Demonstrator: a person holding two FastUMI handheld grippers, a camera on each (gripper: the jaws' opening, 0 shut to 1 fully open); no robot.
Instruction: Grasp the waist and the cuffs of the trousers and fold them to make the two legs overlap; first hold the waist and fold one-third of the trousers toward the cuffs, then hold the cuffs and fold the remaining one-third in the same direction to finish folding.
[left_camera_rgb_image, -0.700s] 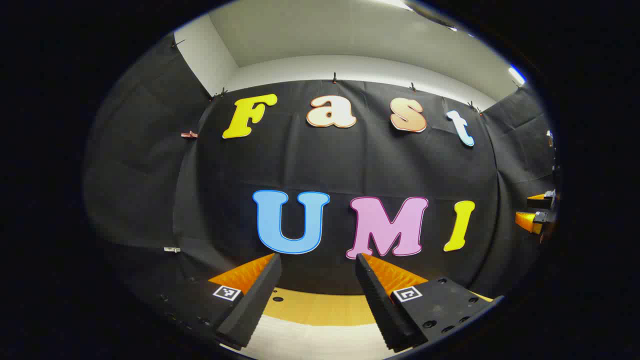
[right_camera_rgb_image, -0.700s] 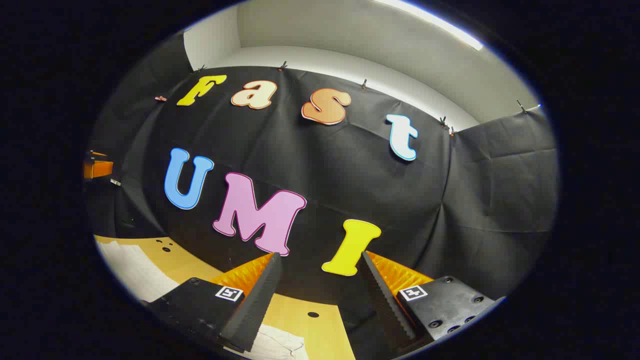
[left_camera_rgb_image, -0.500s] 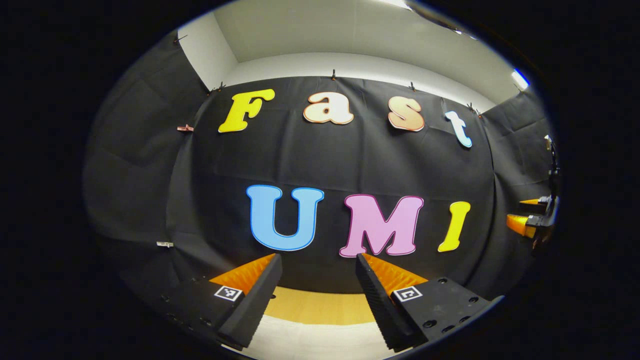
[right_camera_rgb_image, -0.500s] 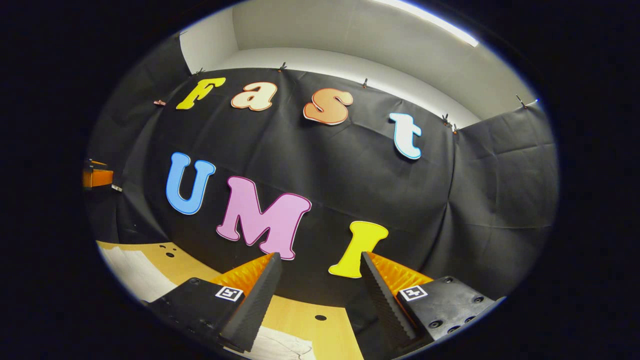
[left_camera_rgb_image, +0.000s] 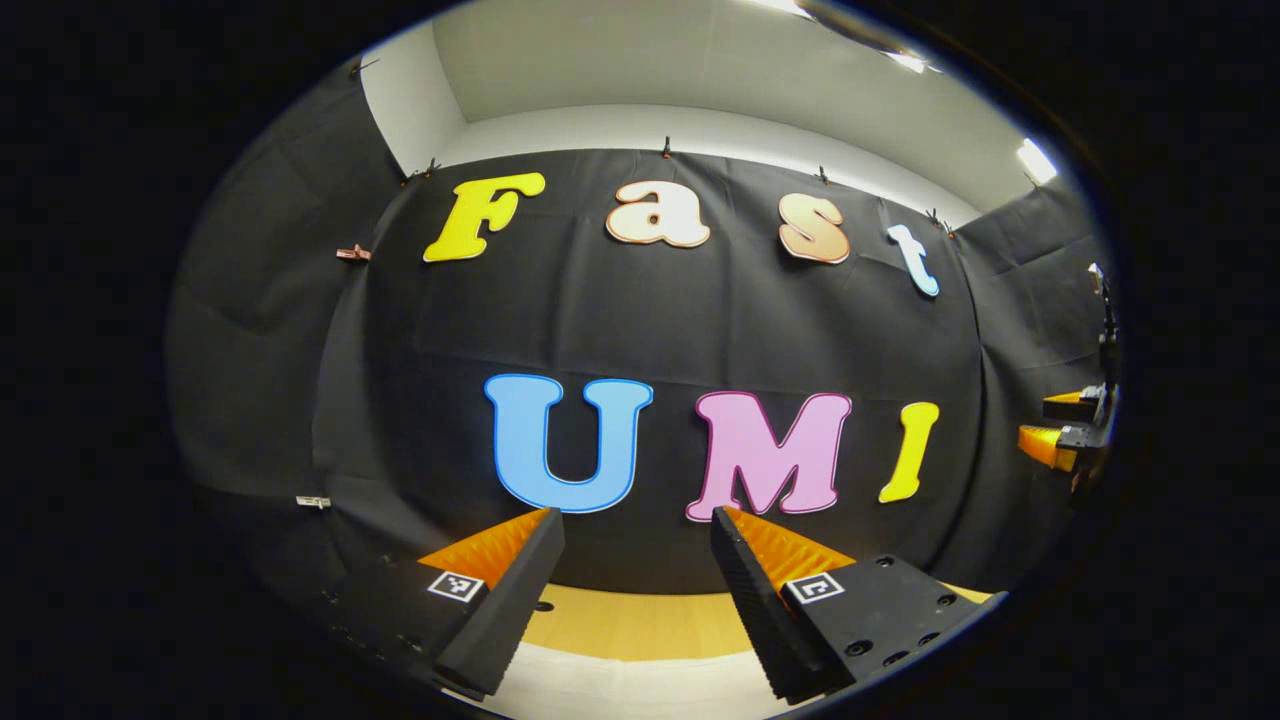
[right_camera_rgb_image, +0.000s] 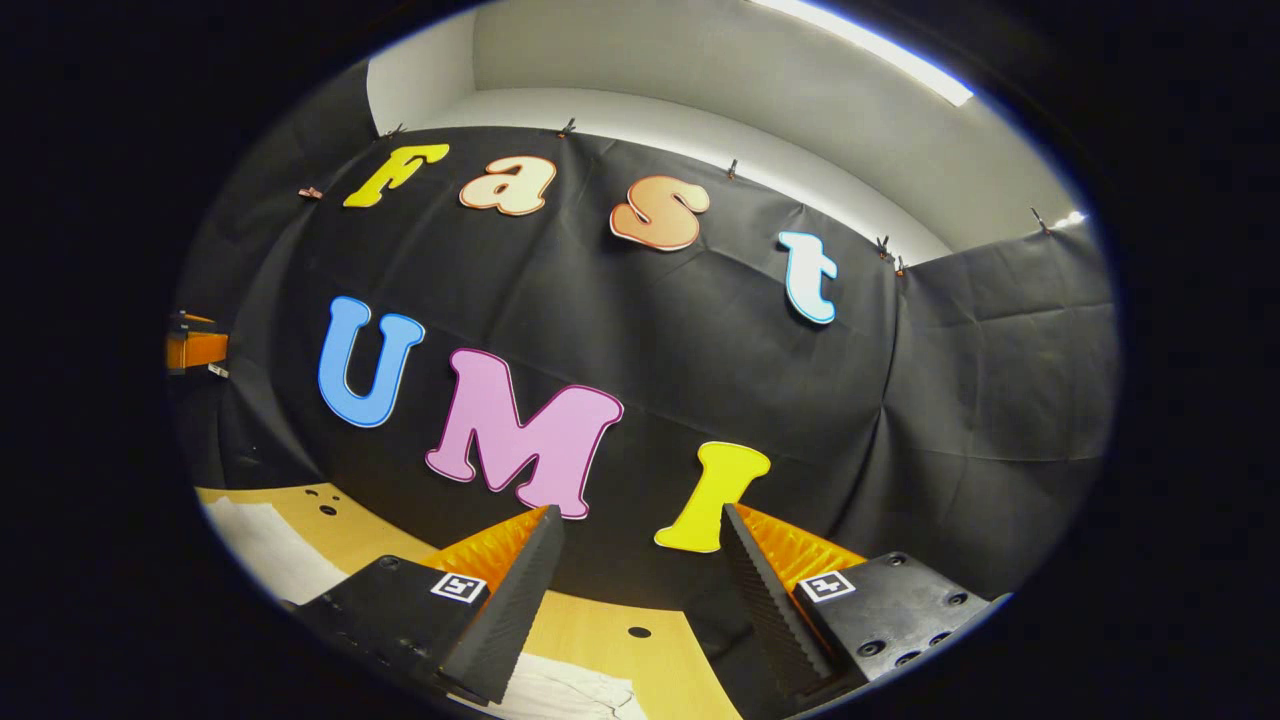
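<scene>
I have the left gripper (left_camera_rgb_image: 635, 590) raised and aimed at the booth's black cloth wall (left_camera_rgb_image: 700, 320), its fingers spread wide with nothing between them. Below them runs a strip of the wooden bench (left_camera_rgb_image: 640, 620), and nearer still a white band (left_camera_rgb_image: 640, 690) that I take for the trousers, cut off at the bottom edge so I cannot tell which part. At the far right edge of that view, the right gripper shows small and partly cut off.

The right gripper (right_camera_rgb_image: 635, 590) also stands open and empty above the bench (right_camera_rgb_image: 590, 630). White trousers (right_camera_rgb_image: 570, 695) lie creased under its fingers and reach left as a pale patch; waist and cuffs are not distinguishable. The left gripper (right_camera_rgb_image: 195, 345) peeks in at the left edge.
</scene>
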